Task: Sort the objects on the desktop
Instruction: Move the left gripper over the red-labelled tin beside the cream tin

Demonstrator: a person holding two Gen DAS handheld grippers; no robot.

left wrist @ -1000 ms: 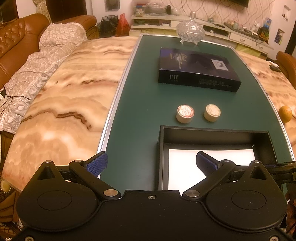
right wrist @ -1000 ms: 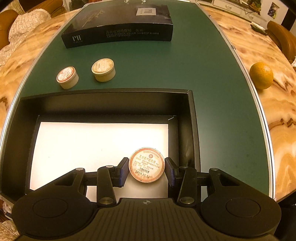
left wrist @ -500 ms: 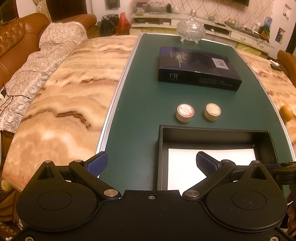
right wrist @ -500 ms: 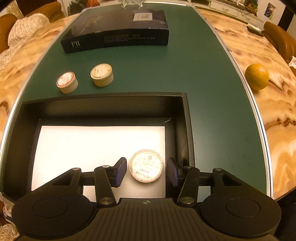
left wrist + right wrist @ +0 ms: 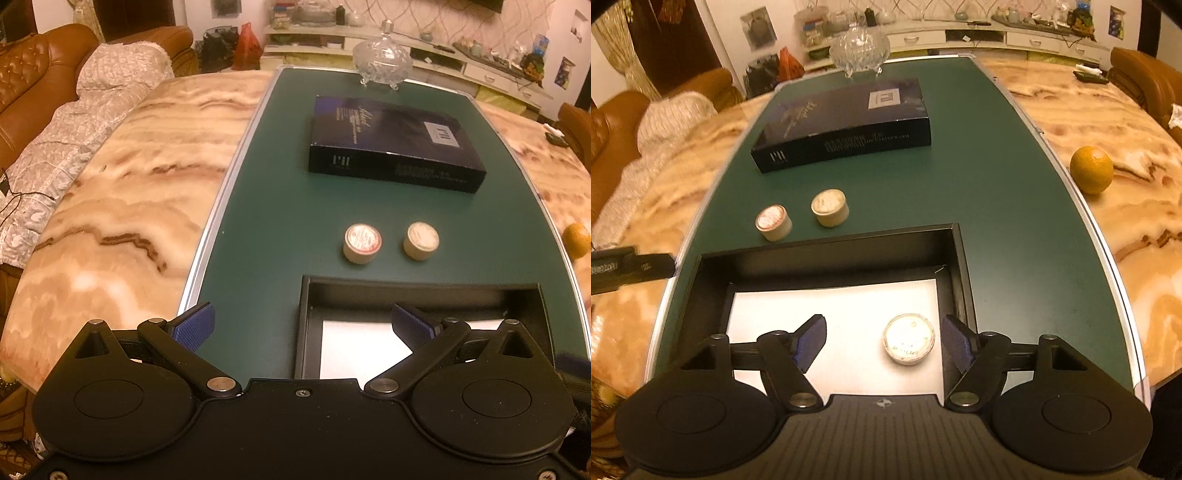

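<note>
My right tongs point(image 5: 882, 343) wide open, holding nothing, round tin point(image 5: 908, 338) in tray point(image 5: 827, 254) at one o'clock, my left tongs point(image 5: 301, 325) wide open, holding nothing

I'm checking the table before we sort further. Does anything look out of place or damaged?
Nothing looks damaged or spilled. The orange sits alone on the marble, off the green mat. Two small tins are outside the black tray; one tin lies inside.

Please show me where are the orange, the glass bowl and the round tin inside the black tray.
orange point(image 5: 1091, 170): right wrist view, middle of its peel.
glass bowl point(image 5: 382, 61): left wrist view, middle of its body under the lid.
tin point(image 5: 909, 338): right wrist view, middle of its lid.
</note>
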